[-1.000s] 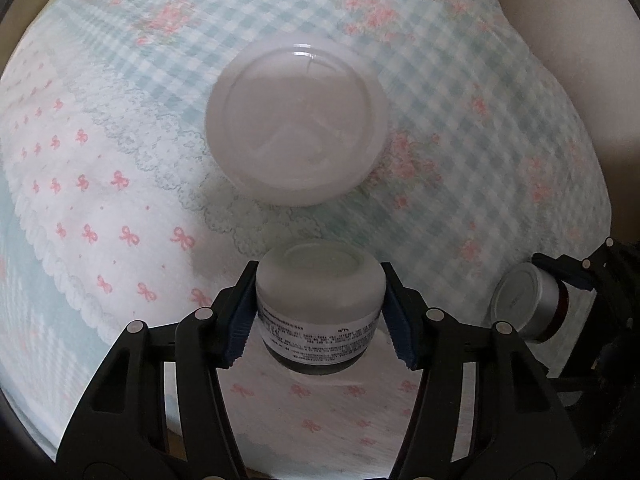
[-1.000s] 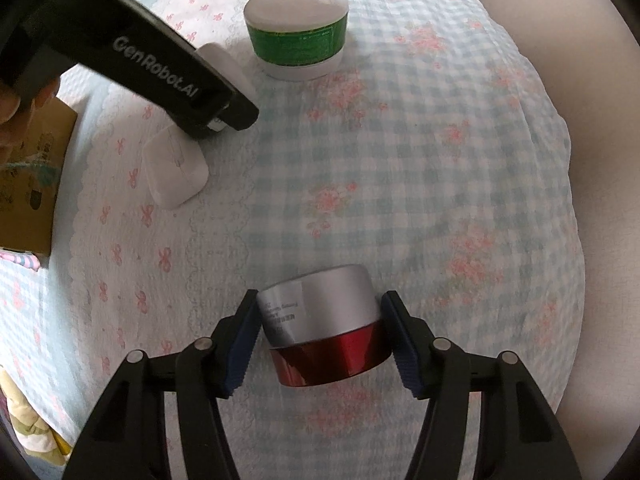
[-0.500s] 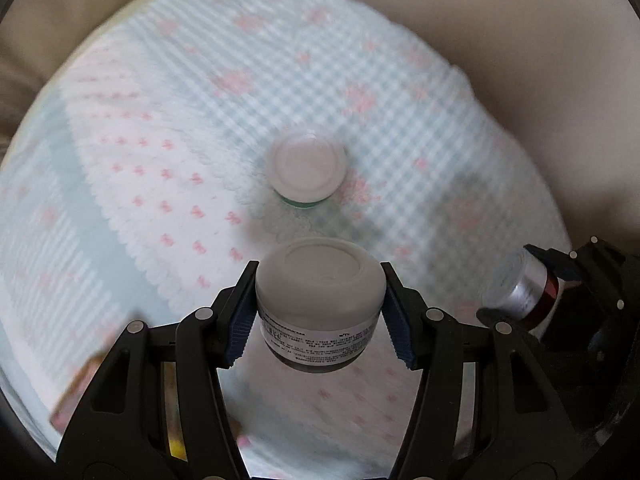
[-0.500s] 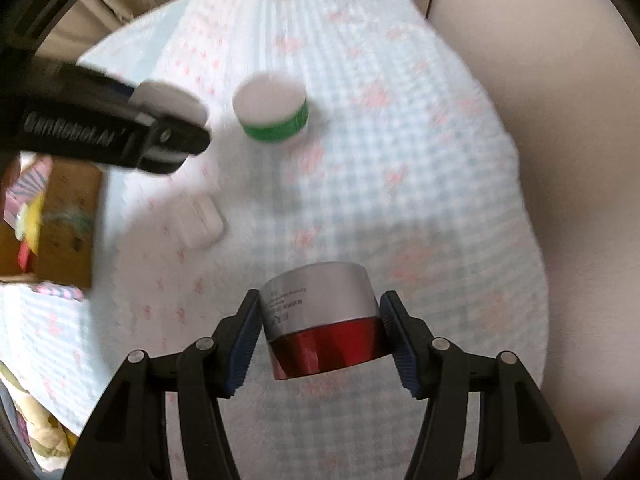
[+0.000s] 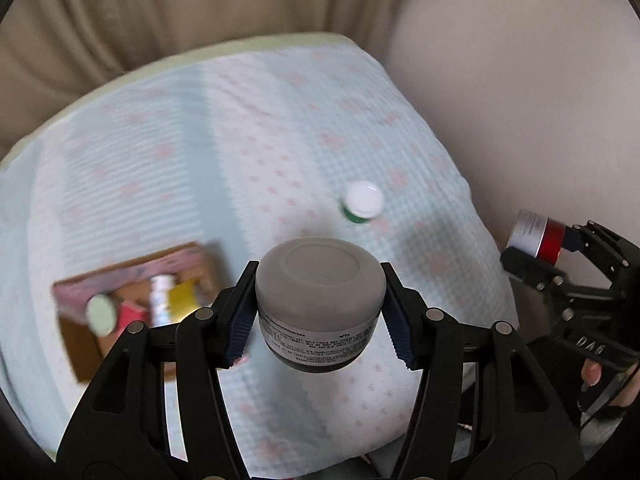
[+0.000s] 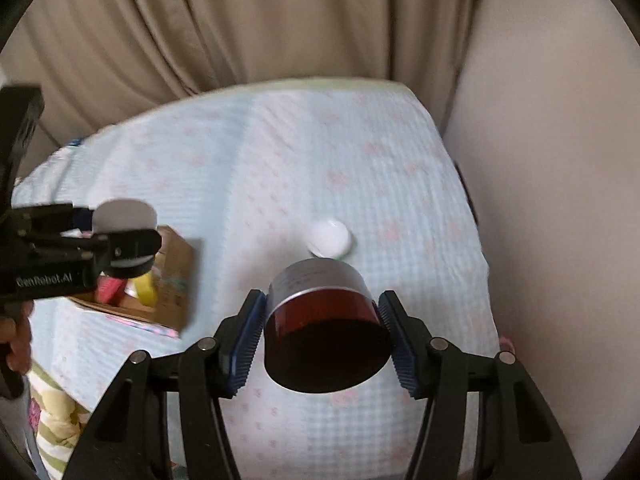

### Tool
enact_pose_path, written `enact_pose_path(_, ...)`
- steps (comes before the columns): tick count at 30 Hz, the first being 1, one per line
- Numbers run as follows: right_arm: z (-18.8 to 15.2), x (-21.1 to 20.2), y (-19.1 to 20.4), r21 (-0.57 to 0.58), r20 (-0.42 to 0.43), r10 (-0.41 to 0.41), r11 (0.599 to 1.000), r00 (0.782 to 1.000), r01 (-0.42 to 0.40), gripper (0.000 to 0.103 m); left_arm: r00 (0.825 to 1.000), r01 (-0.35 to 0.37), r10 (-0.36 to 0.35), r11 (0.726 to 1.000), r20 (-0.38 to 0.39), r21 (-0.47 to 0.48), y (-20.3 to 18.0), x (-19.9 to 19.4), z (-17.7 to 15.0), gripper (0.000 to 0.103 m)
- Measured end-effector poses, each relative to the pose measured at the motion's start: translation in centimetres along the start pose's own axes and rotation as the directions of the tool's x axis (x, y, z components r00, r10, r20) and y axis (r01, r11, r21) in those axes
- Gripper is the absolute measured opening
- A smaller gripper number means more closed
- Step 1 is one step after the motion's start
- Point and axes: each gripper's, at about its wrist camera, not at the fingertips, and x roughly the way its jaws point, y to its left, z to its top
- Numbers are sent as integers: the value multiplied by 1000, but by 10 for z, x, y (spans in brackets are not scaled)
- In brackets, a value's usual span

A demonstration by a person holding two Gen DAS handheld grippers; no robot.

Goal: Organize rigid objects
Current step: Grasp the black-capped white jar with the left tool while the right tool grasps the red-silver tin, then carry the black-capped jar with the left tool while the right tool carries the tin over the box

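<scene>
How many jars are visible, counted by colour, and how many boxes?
White jar, in left gripper: 1
Silver-and-red jar, in right gripper: 1
Green jar with white lid, on the cloth: 1
Cardboard box: 1
Total: 4

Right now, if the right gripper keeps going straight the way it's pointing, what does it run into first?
Probably the green jar with the white lid, which stands on the bedspread just beyond the held red and silver jar. Depth is unclear in the fisheye view.

My left gripper (image 5: 320, 312) clamps a white jar (image 5: 320, 300) above the patterned cloth (image 5: 240, 160). Ahead and slightly right stands a green jar (image 5: 362, 202); an open cardboard box (image 5: 136, 300) lies to its left. At far right, my right gripper (image 5: 560, 248) holds a red-and-silver jar (image 5: 538, 234).
</scene>
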Motion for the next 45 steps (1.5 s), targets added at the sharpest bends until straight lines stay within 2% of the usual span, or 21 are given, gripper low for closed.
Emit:
enact_pose_path(5,20,-17,40,-61,39,104,993,994,-101,53,997,-57,63,991,46,-122,54,-45,-25,54)
enact_pose_path(8,28,-17,70,-70,36,188,980,982,-185,53,991,-99,112,979,67,-181,92,-66,-45,54)
enact_pose_path(12,34,-10,113,-90,21,248,965,968,-246,52,987,-116,139,961,76,-252,139,-84,-69,54)
enact_pose_path(19,44,4,182,-80,1,279,957,960,-278,52,989,-117,138,942,45,-315,237,-93,-100,54)
enact_pose_path(23,47,16,222,-53,-23,279,958,960,-280,52,991,-120,131,944,15,-306,285,-83,-111,54)
enact_pose_path(32,55,73,297,70,-91,262,964,961,-256,52,992,-114,98,965,-79,-236,354,-33,-123,54)
enact_pose_path(37,56,109,320,108,-150,241,968,959,-226,52,989,-108,82,968,-121,-226,370,-4,-126,54)
enact_pose_path(45,56,176,338,87,-251,221,975,942,-206,52,973,-111,69,977,-218,-185,366,57,-135,54)
